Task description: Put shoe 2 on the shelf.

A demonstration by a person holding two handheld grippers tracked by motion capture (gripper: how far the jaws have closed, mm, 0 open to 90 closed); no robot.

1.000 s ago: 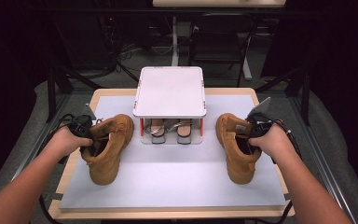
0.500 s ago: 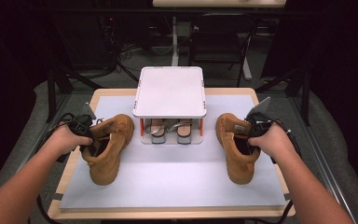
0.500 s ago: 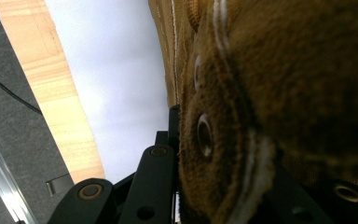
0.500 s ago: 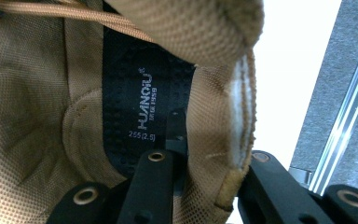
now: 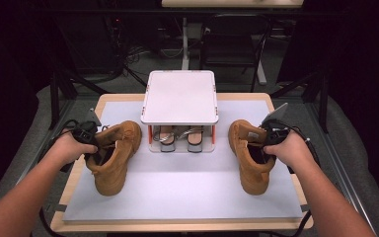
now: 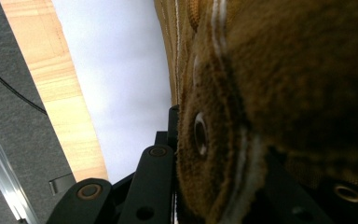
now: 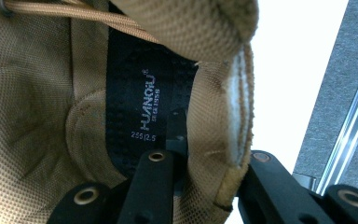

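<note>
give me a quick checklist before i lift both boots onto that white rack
1. Left gripper clamped on the left boot collar: ok.
2. Right gripper clamped on the right boot collar, one jaw inside, one outside: ok.
3. Both boots resting flat on the mat: ok.
4. Top of the rack free for boots: ok.
5. Lower shelf free: not ok, sandals sit there.
6. Laces clear of the jaws: cannot tell.

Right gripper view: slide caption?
Right gripper jaws clamp the tan boot's collar, one jaw inside over the insole label.
</note>
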